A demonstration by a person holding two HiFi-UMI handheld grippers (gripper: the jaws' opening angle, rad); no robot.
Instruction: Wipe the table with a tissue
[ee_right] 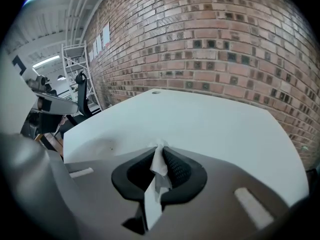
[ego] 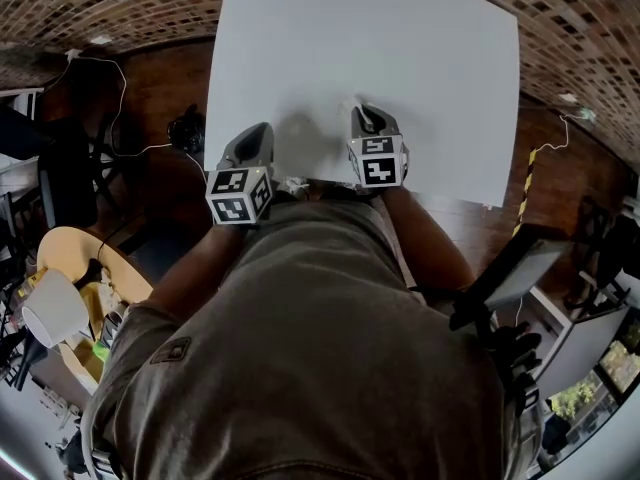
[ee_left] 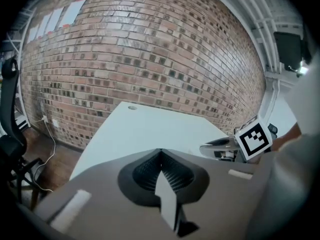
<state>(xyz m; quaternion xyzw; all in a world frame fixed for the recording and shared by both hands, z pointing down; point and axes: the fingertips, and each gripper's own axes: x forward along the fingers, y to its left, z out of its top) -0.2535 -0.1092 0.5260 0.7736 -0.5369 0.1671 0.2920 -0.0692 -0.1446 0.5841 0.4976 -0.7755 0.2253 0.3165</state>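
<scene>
Pinching the tissue [ee_right: 159, 165] between closed jaws, the right gripper [ee_right: 160, 151] already has what the task needs. The tissue runs as a narrow strip along the line of the jaws, with a small tuft poking out past the tips toward the table [ee_right: 215, 119].

So the next move, as I judge it, turns on the gap between tuft and tabletop. The bare surface lies ahead of and below the tips, and the tips need to drop until the tissue presses flat. No view settles whether the tuft touches the table now.

In the head view the right gripper [ego: 368, 118] sits over the table [ego: 400, 48] just inside its near edge, about midway along it. The left gripper [ego: 260, 133] is beside it, nearer the near-left corner. The right one is nearer the open surface and carries the tissue, so the wiping falls to it.

The left gripper [ee_left: 160, 156] has its jaws shut with nothing between them.

Only the right gripper view shows the tissue clearly; in the head view it can hardly be made out. The head view alone shows how much bare table stretches to the far edge.
</scene>
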